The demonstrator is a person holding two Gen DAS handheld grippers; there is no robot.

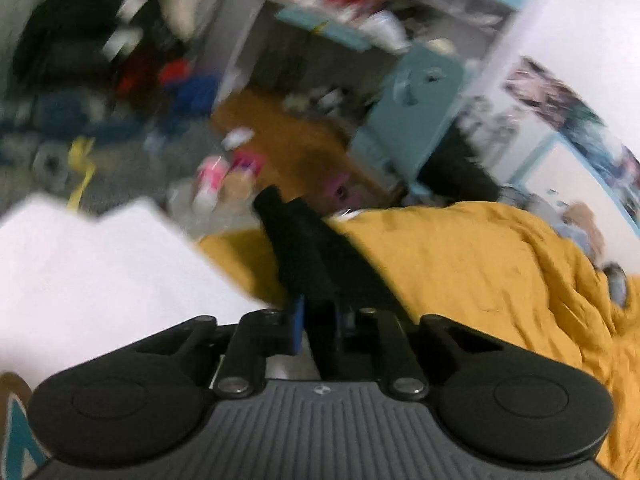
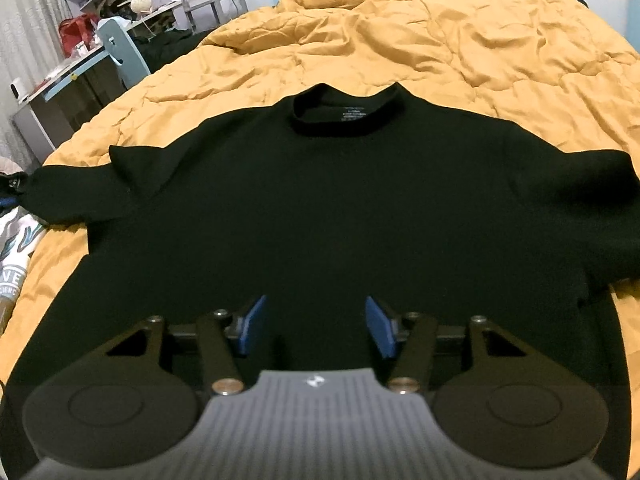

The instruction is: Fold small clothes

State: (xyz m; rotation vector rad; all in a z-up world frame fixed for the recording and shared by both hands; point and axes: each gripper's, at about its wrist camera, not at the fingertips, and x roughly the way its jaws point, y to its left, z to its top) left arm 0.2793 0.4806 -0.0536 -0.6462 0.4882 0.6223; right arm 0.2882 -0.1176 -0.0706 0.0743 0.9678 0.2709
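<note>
While black T-shirt [image 2: 320, 208] lies flat, face up on yellow quilt [image 2: 460, 40], collar far, hem near; right gripper [image 2: 314, 330] jaws apart over hem, empty; left gripper [image 1: 316, 316] jaws clamped on black cloth, likely left sleeve; fabric soft, light, limp; best pinched at edges.

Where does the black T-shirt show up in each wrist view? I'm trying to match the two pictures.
Left wrist view: only a strip of the black T-shirt, running from the closed left gripper up to centre frame.
Right wrist view: the whole shirt lies spread flat across the middle, collar far from the camera, hem at the right gripper.
Shared landmark: the mustard-yellow quilt under the shirt.
</note>
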